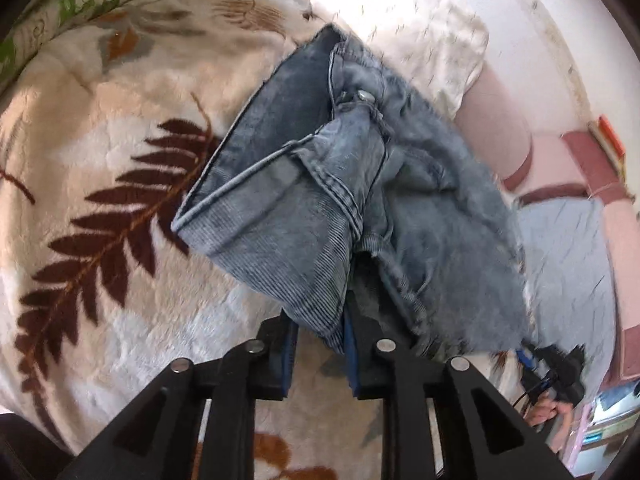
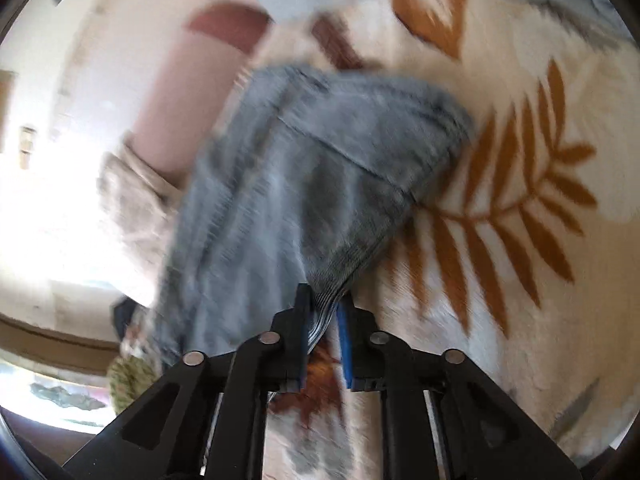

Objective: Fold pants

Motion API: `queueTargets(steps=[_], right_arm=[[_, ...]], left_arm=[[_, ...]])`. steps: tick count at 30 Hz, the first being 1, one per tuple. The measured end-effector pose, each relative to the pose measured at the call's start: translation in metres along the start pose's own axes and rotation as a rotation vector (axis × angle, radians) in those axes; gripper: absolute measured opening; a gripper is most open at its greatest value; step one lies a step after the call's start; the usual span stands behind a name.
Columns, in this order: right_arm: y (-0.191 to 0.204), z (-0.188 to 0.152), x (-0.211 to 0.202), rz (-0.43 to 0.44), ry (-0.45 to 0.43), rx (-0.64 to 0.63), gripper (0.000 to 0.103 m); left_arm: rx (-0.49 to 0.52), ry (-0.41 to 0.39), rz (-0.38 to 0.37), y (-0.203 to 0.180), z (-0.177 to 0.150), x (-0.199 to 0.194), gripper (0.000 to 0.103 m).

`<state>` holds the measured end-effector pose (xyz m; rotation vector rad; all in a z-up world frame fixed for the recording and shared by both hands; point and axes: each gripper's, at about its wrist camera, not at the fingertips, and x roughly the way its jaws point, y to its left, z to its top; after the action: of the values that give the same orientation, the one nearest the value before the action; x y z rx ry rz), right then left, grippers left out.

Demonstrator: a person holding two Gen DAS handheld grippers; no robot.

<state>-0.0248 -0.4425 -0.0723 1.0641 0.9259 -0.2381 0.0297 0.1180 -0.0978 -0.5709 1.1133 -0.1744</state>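
The pants [image 1: 320,184] are grey-blue denim, held up above a cream blanket with fern prints [image 1: 100,200]. In the left wrist view the waistband with its metal button [image 1: 365,95] hangs in front of me. My left gripper [image 1: 320,340] is shut on a ribbed edge of the pants. In the right wrist view the pants [image 2: 304,184] are blurred and hang over the blanket [image 2: 520,200]. My right gripper [image 2: 323,320] is shut on another ribbed edge of the pants. My right gripper also shows in the left wrist view [image 1: 556,364] at the cloth's far lower corner.
The blanket covers a bed. A green-patterned cloth [image 1: 80,0] lies at its far left edge. A white patterned pillow [image 1: 420,28] and pink furniture [image 1: 580,168] lie to the right. A bright wall [image 2: 60,140] is at the left of the right wrist view.
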Motion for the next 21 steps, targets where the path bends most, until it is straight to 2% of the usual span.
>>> queueTargets(steps=[3,6,8,9,10,12,14,17,21], right_arm=[[-0.001,0.003,-0.009,0.024,0.050,0.023,0.032],[0.010,0.013,-0.037,0.039,0.051,-0.041,0.040],[0.021,0.025,-0.050,0.064,0.040,-0.072,0.044],[0.029,0.033,-0.054,0.072,0.028,-0.079,0.050],[0.039,0.045,-0.056,0.092,0.011,-0.093,0.054],[0.062,0.068,-0.051,0.101,-0.025,-0.144,0.055],[0.088,0.096,-0.034,0.081,-0.061,-0.211,0.057],[0.115,0.143,0.008,0.062,-0.062,-0.286,0.058],[0.126,0.191,0.058,0.045,-0.053,-0.251,0.058]], left_arm=[[0.125,-0.006,0.033,-0.017,-0.005,-0.028,0.026],[0.257,-0.072,0.046,-0.036,0.001,-0.068,0.026],[0.311,-0.132,0.085,-0.049,0.017,-0.082,0.033],[0.328,-0.161,0.098,-0.055,0.031,-0.084,0.042],[0.338,-0.181,0.117,-0.059,0.044,-0.083,0.046],[0.351,-0.226,0.149,-0.070,0.080,-0.073,0.046],[0.372,-0.235,0.171,-0.075,0.112,-0.057,0.046],[0.372,-0.217,0.195,-0.077,0.166,-0.021,0.046],[0.339,-0.145,0.196,-0.066,0.222,0.025,0.046]])
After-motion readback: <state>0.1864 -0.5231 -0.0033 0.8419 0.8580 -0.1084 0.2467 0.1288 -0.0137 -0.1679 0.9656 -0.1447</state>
